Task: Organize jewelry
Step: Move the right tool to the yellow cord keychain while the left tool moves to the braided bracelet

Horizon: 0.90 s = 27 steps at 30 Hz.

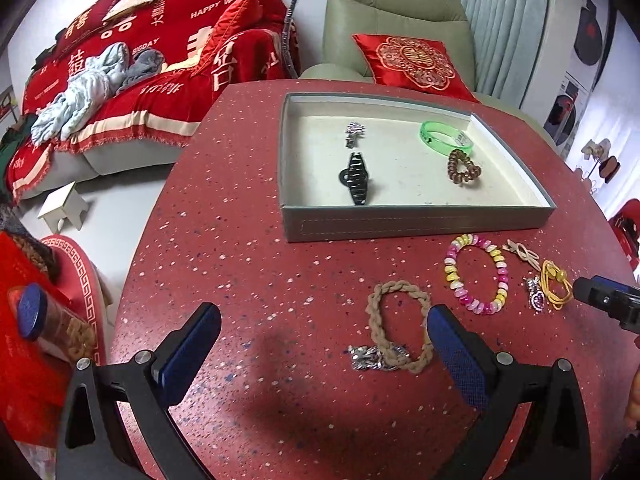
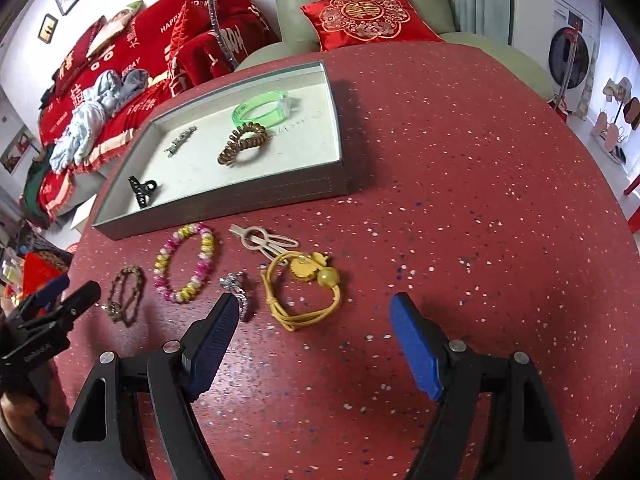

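Observation:
My left gripper (image 1: 322, 316) hangs open over the red table, with a beige braided bracelet (image 1: 396, 328) lying just inside its right finger, untouched. My right gripper (image 2: 316, 302) is open too, with a yellow hair tie (image 2: 300, 292) on the table just ahead of its fingers. Between these lie a pink-and-yellow bead bracelet (image 2: 186, 264), a silver brooch (image 2: 238, 292) and a beige hair clip (image 2: 262, 238). The grey tray (image 1: 416, 222) holds a green bangle (image 1: 446, 138), a brown coil tie (image 1: 464, 168), a black claw clip (image 1: 356, 178) and a silver pin (image 1: 354, 133).
The round red speckled table (image 2: 460, 200) has bare surface to the right of the tray. A green armchair (image 1: 392, 4) with a red cushion stands behind it. A red-covered sofa (image 1: 160, 60) is at the back left, and a small white stool (image 1: 64, 206) on the floor.

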Each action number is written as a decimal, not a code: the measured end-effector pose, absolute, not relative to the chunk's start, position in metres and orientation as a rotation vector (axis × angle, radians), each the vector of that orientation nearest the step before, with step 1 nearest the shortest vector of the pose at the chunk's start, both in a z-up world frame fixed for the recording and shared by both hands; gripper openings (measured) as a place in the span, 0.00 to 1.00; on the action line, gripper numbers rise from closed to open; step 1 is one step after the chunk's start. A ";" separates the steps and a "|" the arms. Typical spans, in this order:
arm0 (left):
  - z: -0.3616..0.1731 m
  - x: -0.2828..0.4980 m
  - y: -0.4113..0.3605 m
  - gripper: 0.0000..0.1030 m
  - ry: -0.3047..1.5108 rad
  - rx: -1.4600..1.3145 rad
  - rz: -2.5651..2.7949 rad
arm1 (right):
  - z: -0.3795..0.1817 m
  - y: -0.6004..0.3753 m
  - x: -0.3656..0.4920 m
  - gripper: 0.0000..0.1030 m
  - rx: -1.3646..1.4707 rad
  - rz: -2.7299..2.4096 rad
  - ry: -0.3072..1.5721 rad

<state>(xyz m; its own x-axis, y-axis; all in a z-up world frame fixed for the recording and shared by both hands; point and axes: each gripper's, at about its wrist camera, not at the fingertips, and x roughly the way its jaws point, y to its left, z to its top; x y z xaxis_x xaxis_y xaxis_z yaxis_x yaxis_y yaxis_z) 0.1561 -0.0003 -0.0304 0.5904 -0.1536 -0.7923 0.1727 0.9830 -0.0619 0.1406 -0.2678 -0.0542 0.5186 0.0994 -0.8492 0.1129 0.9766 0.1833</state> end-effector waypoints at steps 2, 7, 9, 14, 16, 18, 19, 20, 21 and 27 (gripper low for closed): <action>-0.031 0.157 -0.004 1.00 0.920 0.031 -0.205 | -0.057 -0.268 0.141 0.78 0.217 -0.012 1.035; -0.034 0.163 -0.011 1.00 0.938 0.047 -0.219 | -0.062 -0.269 0.146 0.78 0.199 -0.024 1.044; -0.034 0.166 -0.011 1.00 0.942 0.047 -0.221 | -0.064 -0.269 0.148 0.77 0.194 -0.023 1.048; -0.037 0.170 -0.015 1.00 0.948 0.059 -0.227 | -0.067 -0.269 0.156 0.61 0.167 -0.030 1.055; -0.039 0.172 -0.017 0.95 0.953 0.064 -0.233 | -0.069 -0.267 0.160 0.59 0.147 -0.027 1.058; -0.043 0.174 -0.020 0.93 0.976 0.072 -0.245 | -0.069 -0.263 0.163 0.58 0.112 -0.021 1.058; -0.045 0.175 -0.020 0.93 0.983 0.068 -0.248 | -0.070 -0.261 0.165 0.57 0.092 -0.018 1.058; -0.046 0.176 -0.021 0.93 0.987 0.069 -0.250 | -0.070 -0.258 0.166 0.56 0.073 -0.016 1.058; -0.047 0.176 -0.021 0.93 0.989 0.071 -0.251 | -0.070 -0.255 0.167 0.55 0.044 -0.018 1.057; -0.050 0.175 -0.025 0.80 0.995 0.098 -0.264 | -0.069 -0.244 0.165 0.29 -0.007 0.016 1.049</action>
<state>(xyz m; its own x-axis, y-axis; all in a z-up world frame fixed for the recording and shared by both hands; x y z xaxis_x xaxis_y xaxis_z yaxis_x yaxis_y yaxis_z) 0.1747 -0.0247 -0.0500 0.5156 -0.1751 -0.8388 0.2645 0.9636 -0.0386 0.1653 -0.2445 -0.0692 0.4982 0.0099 -0.8670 -0.0161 0.9999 0.0021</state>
